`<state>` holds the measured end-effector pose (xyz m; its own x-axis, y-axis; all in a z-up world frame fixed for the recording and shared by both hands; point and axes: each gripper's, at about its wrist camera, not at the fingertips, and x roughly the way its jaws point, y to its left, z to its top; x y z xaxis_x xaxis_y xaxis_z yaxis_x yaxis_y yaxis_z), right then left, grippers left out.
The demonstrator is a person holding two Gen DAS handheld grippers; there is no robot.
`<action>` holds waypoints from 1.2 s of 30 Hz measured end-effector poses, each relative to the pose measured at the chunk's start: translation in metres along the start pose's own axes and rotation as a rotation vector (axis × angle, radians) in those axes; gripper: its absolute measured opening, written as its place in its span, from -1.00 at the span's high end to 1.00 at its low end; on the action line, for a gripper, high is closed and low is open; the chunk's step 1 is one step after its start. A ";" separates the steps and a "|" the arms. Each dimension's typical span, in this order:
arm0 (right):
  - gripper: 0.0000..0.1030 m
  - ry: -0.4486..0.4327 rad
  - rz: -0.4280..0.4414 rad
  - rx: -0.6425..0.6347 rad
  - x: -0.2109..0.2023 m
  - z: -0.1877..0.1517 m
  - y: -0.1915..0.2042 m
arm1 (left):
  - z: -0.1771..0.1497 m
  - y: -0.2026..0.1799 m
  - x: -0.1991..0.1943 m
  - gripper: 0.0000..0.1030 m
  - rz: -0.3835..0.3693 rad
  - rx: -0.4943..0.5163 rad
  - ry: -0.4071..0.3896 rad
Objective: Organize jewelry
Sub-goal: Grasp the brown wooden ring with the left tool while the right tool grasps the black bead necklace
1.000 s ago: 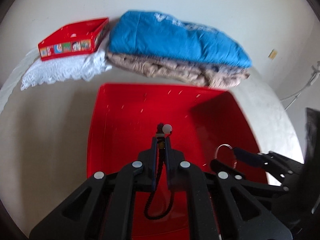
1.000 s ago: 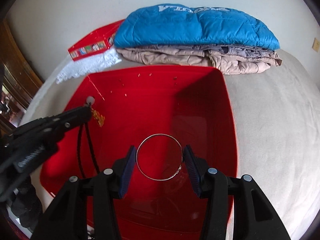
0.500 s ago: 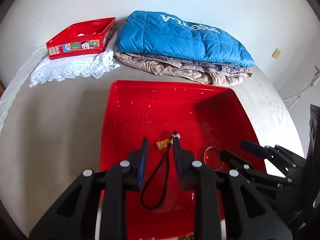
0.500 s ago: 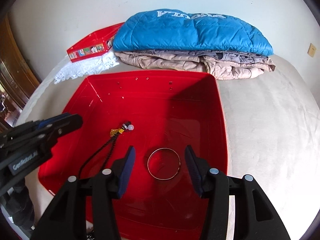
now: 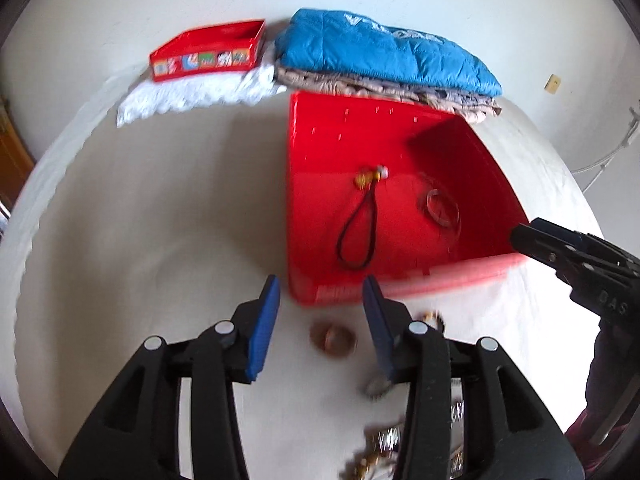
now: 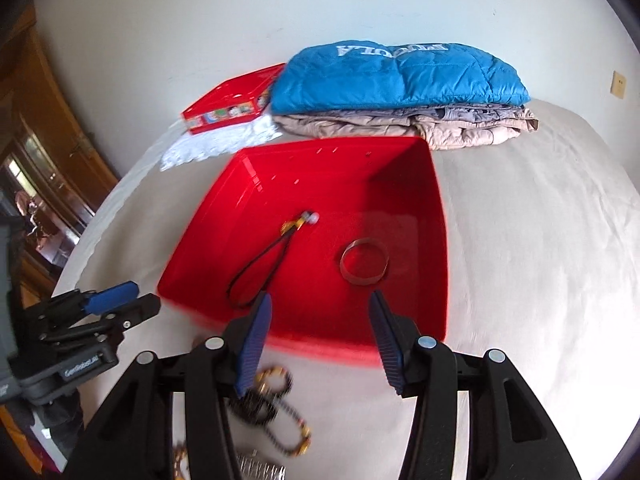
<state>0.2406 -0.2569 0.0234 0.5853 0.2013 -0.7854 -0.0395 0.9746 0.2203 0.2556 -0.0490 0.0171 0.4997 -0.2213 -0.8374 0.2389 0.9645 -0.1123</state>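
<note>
A red plastic bin (image 5: 320,140) (image 6: 438,216) sits on the bed. On its floor lie a black cord necklace (image 5: 358,224) (image 6: 260,272) with a pearl and gold charm, and a silver bangle (image 5: 442,208) (image 6: 364,262). My left gripper (image 5: 320,312) (image 6: 138,298) hovers over the bed just in front of the bin's near left corner. Its jaws are opening and nothing is gripped between them. A brown ring-shaped piece (image 5: 334,338) lies on the sheet below them. My right gripper (image 6: 320,332) (image 5: 524,234) is open and empty above the bin's near rim.
Loose jewelry lies on the bed in front of the bin: beaded strands (image 6: 276,400) and glittering pieces (image 5: 384,440). Behind the bin are folded blue and beige quilted jackets (image 6: 396,76), a small red box (image 5: 208,54) and a white lace cloth (image 5: 192,94).
The left gripper opened and let the cord necklace drop into the bin. The right gripper released the bangle there. Both grippers drew back toward the near side of the bin.
</note>
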 end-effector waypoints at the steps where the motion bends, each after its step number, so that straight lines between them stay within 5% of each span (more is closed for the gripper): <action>1: 0.05 0.010 0.013 -0.002 -0.001 -0.009 0.002 | -0.005 0.001 0.000 0.14 0.001 -0.004 0.001; 7: 0.16 0.102 0.062 0.014 0.018 -0.047 0.011 | -0.033 0.001 0.030 0.11 -0.027 -0.020 0.070; 13: 0.24 0.158 0.034 0.036 0.040 -0.063 0.005 | -0.039 0.000 0.057 0.11 0.025 -0.023 0.109; 24: 0.24 0.155 0.037 0.031 0.039 -0.064 0.001 | -0.039 -0.010 0.067 -0.05 0.022 -0.005 0.112; 27: 0.24 0.159 0.039 0.022 0.041 -0.064 0.004 | -0.039 -0.012 0.068 0.03 0.041 0.008 0.107; 29: 0.24 0.160 0.040 0.020 0.041 -0.064 0.004 | -0.039 -0.012 0.068 0.42 0.036 0.018 0.106; 36: 0.24 0.173 0.050 0.025 0.046 -0.066 0.006 | -0.039 -0.008 0.066 0.44 0.005 0.007 0.108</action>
<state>0.2140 -0.2350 -0.0491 0.4352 0.2655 -0.8603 -0.0438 0.9606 0.2744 0.2540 -0.0661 -0.0586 0.4082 -0.1995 -0.8908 0.2429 0.9644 -0.1047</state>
